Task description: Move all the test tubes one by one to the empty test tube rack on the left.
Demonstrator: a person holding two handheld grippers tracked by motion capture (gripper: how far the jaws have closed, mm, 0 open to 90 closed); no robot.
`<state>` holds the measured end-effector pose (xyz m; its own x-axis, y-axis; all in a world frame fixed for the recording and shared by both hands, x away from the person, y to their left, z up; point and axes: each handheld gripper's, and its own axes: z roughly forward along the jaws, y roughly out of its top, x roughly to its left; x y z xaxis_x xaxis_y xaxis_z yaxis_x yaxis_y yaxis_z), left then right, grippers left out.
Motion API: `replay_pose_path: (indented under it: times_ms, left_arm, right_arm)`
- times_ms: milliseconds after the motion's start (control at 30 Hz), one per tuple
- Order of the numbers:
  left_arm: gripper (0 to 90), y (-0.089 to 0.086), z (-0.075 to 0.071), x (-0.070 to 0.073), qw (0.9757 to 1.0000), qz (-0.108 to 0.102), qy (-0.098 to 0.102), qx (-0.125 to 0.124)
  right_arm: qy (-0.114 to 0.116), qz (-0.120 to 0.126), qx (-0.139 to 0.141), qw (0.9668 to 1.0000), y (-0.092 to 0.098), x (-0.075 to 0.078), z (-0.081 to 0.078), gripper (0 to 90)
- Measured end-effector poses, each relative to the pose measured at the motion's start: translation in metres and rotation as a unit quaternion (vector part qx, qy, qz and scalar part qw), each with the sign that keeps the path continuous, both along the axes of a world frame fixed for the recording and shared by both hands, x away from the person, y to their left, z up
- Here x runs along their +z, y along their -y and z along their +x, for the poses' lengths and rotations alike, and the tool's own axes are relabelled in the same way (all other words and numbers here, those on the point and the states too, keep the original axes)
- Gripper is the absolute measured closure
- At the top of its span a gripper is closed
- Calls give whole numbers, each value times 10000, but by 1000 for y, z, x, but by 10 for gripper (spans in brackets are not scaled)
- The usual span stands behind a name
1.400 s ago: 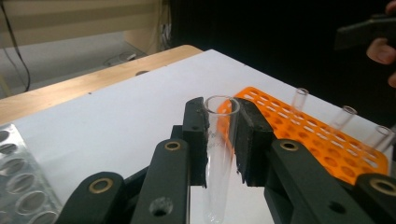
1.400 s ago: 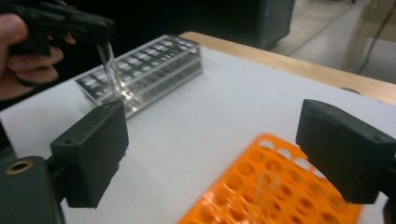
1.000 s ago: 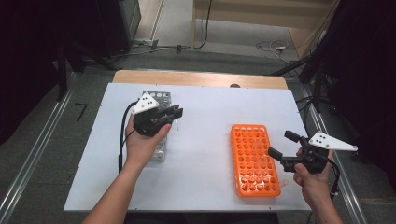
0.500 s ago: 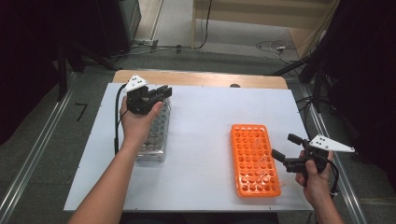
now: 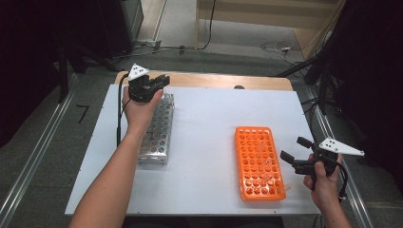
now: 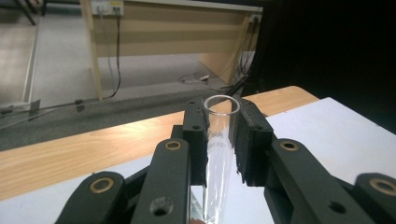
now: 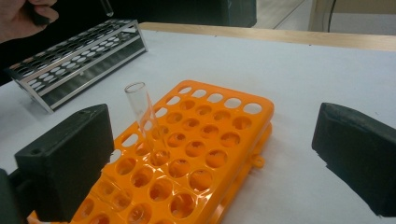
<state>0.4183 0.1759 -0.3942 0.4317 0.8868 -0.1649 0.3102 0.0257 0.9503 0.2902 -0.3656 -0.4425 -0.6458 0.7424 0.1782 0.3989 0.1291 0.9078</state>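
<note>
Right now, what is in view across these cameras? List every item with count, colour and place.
table: one, white top with a wooden far edge, centre.
metal rack: one, silver, table's left side.
orange rack: one, orange, table's right side.
test tube: one, clear glass, clamped in the left hand-held gripper.
second test tube: one, clear glass, standing tilted in the orange rack.
left hand-held gripper: black, shut, above the metal rack's far end.
right hand-held gripper: black, open, right of the orange rack.

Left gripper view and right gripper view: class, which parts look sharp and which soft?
Left gripper view: glass tube rim crisp, the floor behind soft, dark at right. Right gripper view: orange rack and its standing tube sharp, near jaws blurred.
</note>
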Motion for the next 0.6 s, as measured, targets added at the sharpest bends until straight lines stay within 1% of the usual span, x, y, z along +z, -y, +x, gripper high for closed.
replay_pose_path:
  times_ms: [100,167,267,333,433,500,600]
  left_arm:
    - [760,-1,8,-6,9998,-38,-55,163]
    - [760,-2,12,-10,9997,-51,-77,235]
    - [760,-1,18,-14,9994,-4,-94,340]
    - [760,0,21,-15,9993,9,-102,367]
    - [760,2,24,-17,9990,93,-132,408]
    - [760,5,25,-19,9986,215,-180,442]
    - [760,7,26,-22,9983,295,-275,432]
  right_arm:
    - [-3,7,-42,10000,2,0,0,0]
    - [10,57,-68,10000,4,0,0,0]
    - [1,45,-91,9999,5,-1,0,0]
    - [-11,63,-102,9999,6,-1,0,0]
    - [8,67,-97,9999,7,-1,0,0]
    - [-7,78,-105,9999,7,-1,0,0]
    - [-14,85,-124,9999,8,-1,0,0]
